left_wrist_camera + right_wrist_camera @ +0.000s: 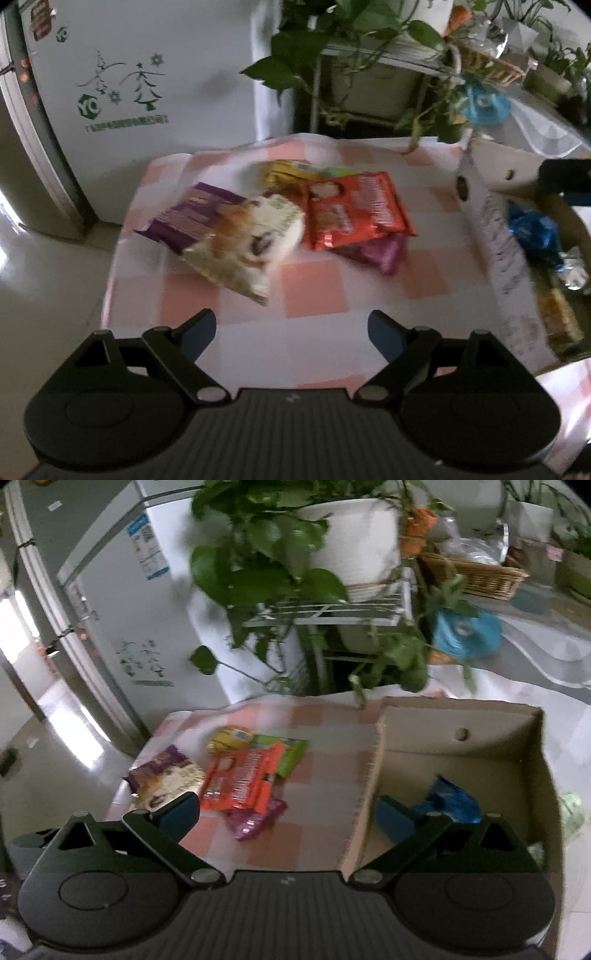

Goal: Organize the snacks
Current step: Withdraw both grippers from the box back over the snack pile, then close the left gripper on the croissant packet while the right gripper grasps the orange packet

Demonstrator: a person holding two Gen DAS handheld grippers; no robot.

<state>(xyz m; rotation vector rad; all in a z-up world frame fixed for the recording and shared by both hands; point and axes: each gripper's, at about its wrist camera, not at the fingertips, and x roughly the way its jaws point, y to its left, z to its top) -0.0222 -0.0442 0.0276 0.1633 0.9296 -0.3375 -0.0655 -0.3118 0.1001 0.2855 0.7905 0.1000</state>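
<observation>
Snack packets lie in a pile on the pink checked tablecloth: a purple and cream bag, a red packet, a yellow packet, a green one and a magenta one under the red. A cardboard box stands at the right with a blue packet inside. My left gripper is open and empty, just short of the pile. My right gripper is open and empty, above the box's left wall.
A fridge stands behind the table at the left. Potted plants on a white rack hang over the table's far edge. A wicker basket and a blue object sit at the back right. The floor lies to the left.
</observation>
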